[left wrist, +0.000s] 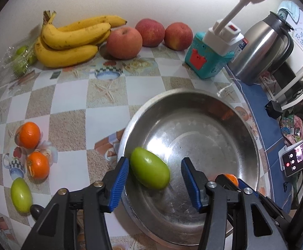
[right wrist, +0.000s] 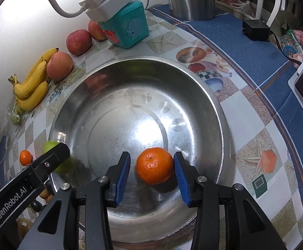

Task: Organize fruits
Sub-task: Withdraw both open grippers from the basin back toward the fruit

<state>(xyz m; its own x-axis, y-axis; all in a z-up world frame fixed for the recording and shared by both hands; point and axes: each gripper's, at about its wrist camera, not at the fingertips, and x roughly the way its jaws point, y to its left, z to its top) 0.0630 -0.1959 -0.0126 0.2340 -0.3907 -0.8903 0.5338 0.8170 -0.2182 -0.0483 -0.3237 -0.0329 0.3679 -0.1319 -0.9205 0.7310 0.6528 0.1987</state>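
Note:
A steel bowl (left wrist: 224,108) (right wrist: 205,95) stands on the patterned tablecloth. Inside it lies a green oval fruit (left wrist: 149,170) between the fingers of my left gripper (left wrist: 154,163); the left pad is at its skin, the right pad stands clear, so the gripper is open. In the right wrist view a mandarin (right wrist: 154,165) rests on the bowl's floor between the fingers of my right gripper (right wrist: 152,156), which is open with a gap on the left side. Two mandarins (left wrist: 28,135) (left wrist: 38,165) and another green fruit (left wrist: 21,194) lie on the cloth left of the bowl.
Bananas (left wrist: 68,41) and three apples (left wrist: 124,42) line the back wall beside a bag of green fruit (left wrist: 21,59). A teal box (left wrist: 205,60) with a power strip, a steel kettle (left wrist: 261,50) and a phone (left wrist: 299,156) stand to the right.

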